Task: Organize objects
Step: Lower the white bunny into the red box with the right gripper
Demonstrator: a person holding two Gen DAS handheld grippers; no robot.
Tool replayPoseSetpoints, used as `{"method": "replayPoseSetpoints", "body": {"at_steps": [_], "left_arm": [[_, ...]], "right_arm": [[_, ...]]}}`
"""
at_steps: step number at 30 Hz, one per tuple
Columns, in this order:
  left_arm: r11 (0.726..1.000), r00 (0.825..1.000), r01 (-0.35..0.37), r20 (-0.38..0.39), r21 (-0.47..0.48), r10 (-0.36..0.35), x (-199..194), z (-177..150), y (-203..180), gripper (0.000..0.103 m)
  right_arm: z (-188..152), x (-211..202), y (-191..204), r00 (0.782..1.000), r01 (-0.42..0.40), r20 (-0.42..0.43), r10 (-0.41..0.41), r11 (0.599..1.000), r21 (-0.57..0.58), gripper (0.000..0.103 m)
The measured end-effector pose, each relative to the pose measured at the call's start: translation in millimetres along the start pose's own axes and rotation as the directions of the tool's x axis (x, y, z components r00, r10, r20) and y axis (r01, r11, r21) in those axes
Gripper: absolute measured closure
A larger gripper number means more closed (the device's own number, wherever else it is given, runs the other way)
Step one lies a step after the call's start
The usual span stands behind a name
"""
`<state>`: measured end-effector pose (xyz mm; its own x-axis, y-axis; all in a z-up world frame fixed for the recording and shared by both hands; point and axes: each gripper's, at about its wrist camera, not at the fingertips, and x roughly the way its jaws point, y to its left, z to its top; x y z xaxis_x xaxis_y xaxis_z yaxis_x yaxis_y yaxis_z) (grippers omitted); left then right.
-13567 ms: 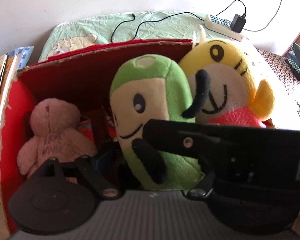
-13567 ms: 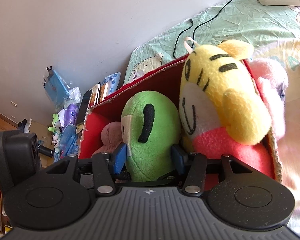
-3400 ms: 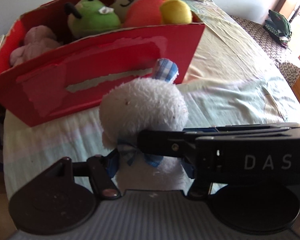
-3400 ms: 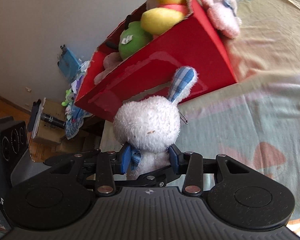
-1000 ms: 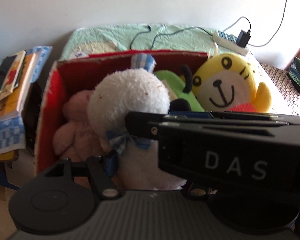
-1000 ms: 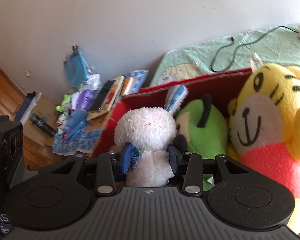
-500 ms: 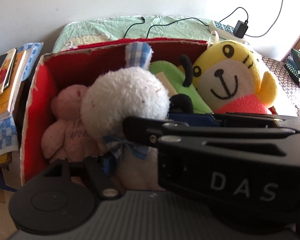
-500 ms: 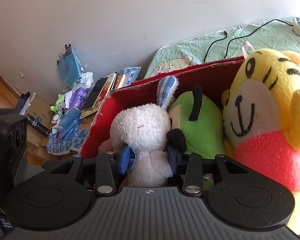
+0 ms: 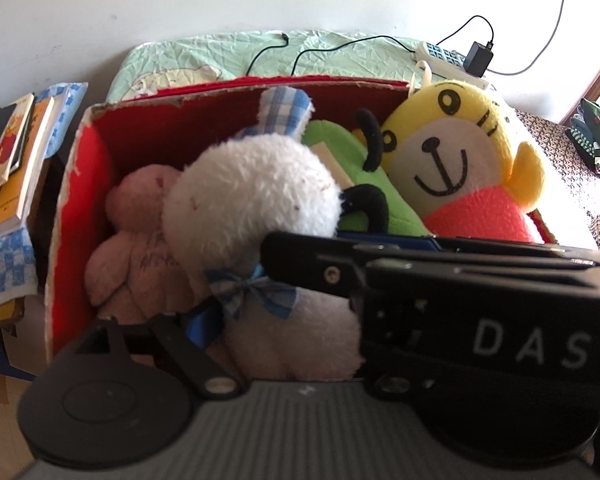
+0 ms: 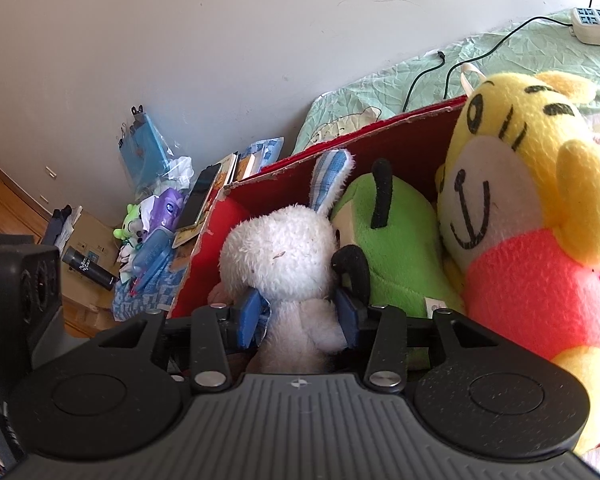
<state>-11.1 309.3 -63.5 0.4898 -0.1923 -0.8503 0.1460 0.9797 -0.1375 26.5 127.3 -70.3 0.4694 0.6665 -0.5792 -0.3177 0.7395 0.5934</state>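
Note:
A fluffy white bunny (image 10: 280,256) with a blue checked ear and bow is upright inside the red cardboard box (image 10: 384,140), between a pink plush (image 9: 136,236) and a green plush (image 10: 400,248). My right gripper (image 10: 299,314) is shut on the bunny's neck, a blue pad on each side. In the left wrist view the bunny (image 9: 252,204) fills the middle. My left gripper (image 9: 284,320) has one blue pad (image 9: 198,326) beside the bow. Its other finger is hidden behind the right gripper's black body (image 9: 480,320).
A large yellow tiger plush (image 9: 456,168) in a red top fills the box's right end. The box stands on a bed with a pale green sheet (image 9: 228,56), cables and a power strip (image 9: 444,56). Books (image 9: 12,160) and clutter lie left of the box.
The bunny has come from the bed in front of the box up and down into it, sinking lower over the last second. The left gripper's visible pad has shifted slightly outward.

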Motion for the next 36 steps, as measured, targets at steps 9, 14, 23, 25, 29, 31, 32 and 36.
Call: {"method": "replayPoseSetpoints", "body": {"at_steps": [9,14,23,25,29,31,32,36], "left_arm": [[0.999,0.999,-0.045,0.009,-0.01,0.045,-6,-1,3,0.009],[0.999,0.999,-0.054,0.007,-0.006,0.054,-6,-4,1,0.008],[0.998,0.998,-0.067,0.02,0.008,0.067,-13,-8,-7,0.007],[0.997,0.997,-0.074,0.029,0.019,0.073,-16,-9,-10,0.007],[0.996,0.996,-0.085,0.041,0.029,0.084,-22,-9,-14,0.007],[0.995,0.995,-0.094,0.041,0.03,0.093,-23,-10,-14,0.006],[0.995,0.995,-0.097,0.04,0.029,0.096,-23,-10,-15,0.006],[0.995,0.994,-0.098,0.041,0.028,0.097,-25,-9,-16,0.006]], "right_arm": [[-3,2,0,1.0,0.005,-0.009,-0.005,1.0,0.006,0.06],[-5,0,-4,1.0,-0.006,-0.015,0.006,1.0,0.023,0.059],[-9,-16,-7,0.999,-0.041,0.008,0.04,0.997,0.06,0.057],[-11,-19,-7,0.999,-0.041,0.013,0.041,0.997,0.06,0.057],[-14,-28,-5,0.998,-0.049,0.033,0.047,0.997,0.058,0.057],[-15,-32,-7,0.997,-0.055,0.049,0.052,0.997,0.063,0.058],[-16,-35,-7,0.997,-0.057,0.059,0.053,0.996,0.066,0.059],[-17,-44,-9,0.995,-0.054,0.087,0.047,0.996,0.074,0.061]]}}
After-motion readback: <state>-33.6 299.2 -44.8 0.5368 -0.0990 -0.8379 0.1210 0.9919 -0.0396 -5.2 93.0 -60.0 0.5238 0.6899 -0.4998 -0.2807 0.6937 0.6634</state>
